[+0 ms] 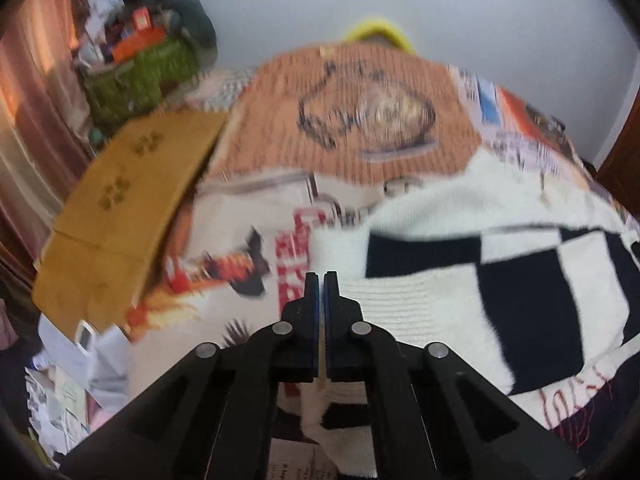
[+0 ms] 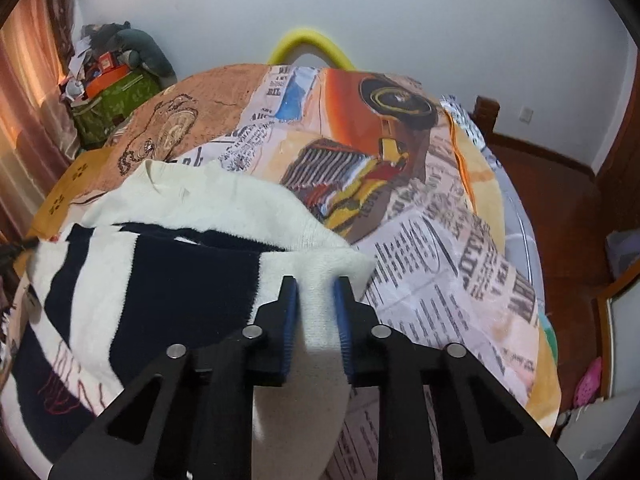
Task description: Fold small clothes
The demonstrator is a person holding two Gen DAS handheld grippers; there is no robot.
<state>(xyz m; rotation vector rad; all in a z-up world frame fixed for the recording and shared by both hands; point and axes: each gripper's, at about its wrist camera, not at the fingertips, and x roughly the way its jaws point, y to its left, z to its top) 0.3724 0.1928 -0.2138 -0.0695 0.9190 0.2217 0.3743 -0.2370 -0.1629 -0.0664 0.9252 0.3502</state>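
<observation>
With the sweater (image 2: 160, 280) spread on the bed (image 2: 460, 248), our right gripper (image 2: 316, 292) pinched its white edge and our left gripper (image 1: 321, 280) was pressed together empty, so we judged lifting both sides evenly mattered most.
</observation>
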